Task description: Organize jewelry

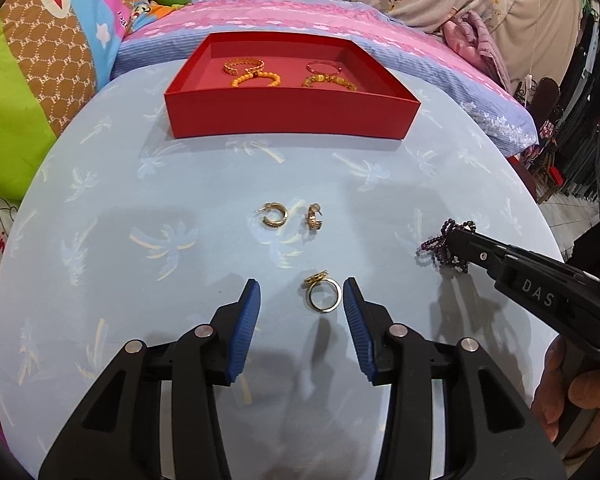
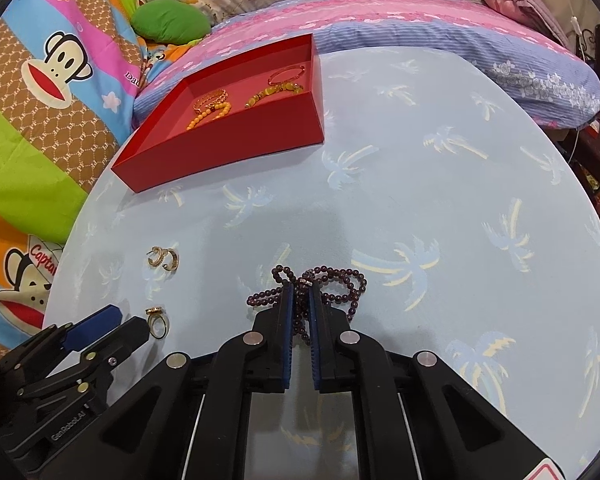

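Note:
A red box (image 1: pixel 288 114) (image 2: pixel 236 144) at the table's far side holds several bracelets (image 1: pixel 252 74) (image 2: pixel 278 88). My left gripper (image 1: pixel 302 294) is open around a gold ring (image 1: pixel 324 296) (image 2: pixel 157 322) that lies on the table between its blue pads. Two gold hoop earrings (image 1: pixel 290 216) (image 2: pixel 164 258) lie beyond the ring. My right gripper (image 2: pixel 301 296) is shut on a dark purple bead bracelet (image 2: pixel 320 292) (image 1: pixel 444 248) at table level; it also shows in the left wrist view (image 1: pixel 456 236). The left gripper shows at the lower left of the right wrist view (image 2: pixel 112 320).
The round table (image 1: pixel 180 240) (image 2: pixel 440 200) has a light blue palm-print cover. A bed with pink and purple bedding (image 1: pixel 340 24) and cartoon cushions (image 2: pixel 60 64) stands behind and to the left. The table edge curves close on the right.

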The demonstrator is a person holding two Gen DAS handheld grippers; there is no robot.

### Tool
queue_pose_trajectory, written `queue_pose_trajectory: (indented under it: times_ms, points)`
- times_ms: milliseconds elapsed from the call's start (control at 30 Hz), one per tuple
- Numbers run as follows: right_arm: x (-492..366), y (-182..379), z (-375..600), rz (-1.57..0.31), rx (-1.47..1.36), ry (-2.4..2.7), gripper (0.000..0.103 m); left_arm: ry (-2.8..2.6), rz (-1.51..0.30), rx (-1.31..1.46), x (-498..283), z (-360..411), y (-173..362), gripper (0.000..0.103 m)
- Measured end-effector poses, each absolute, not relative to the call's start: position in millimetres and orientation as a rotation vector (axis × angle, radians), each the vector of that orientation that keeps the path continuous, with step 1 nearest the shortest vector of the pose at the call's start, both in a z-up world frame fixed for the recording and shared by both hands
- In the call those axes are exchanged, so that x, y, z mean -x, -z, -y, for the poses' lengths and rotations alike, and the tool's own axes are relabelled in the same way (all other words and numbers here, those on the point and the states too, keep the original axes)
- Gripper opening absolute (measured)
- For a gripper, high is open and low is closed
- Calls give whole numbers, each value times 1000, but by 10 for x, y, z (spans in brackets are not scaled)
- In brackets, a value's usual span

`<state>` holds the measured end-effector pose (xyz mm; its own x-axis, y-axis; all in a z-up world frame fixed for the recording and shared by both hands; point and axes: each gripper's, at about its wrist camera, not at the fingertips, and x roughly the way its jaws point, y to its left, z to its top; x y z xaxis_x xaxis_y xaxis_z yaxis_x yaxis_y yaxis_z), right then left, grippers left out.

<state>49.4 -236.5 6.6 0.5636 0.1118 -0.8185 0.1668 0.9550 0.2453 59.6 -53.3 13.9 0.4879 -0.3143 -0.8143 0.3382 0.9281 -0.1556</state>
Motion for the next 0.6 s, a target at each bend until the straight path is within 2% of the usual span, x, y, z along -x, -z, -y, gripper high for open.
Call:
queue_pose_trajectory:
  times_ms: [100,167,233,300,367,600]
  points:
    - [-494,-55,2382,-979,-327,32,7,403,-989,-27,-615,575,-118,35]
    - [-495,-55,2387,-979,-331,32,7,408,-994,-20,-636,592,-109,34]
    - [-498,-54,2386,-979,-333,31,7,406,-996,-23,-653,609,-96,29]
    - [-498,-54,2385,-979,-333,31,7,415,-1009,-22,-675,624,-74,16]
    - [-500,-54,2384,-979,-333,31,7,429,-1031,-10,-694,620,-46,9]
    - [-505,-56,2363,-979,-334,26,7,443,-1025,-16,-680,608,-67,1]
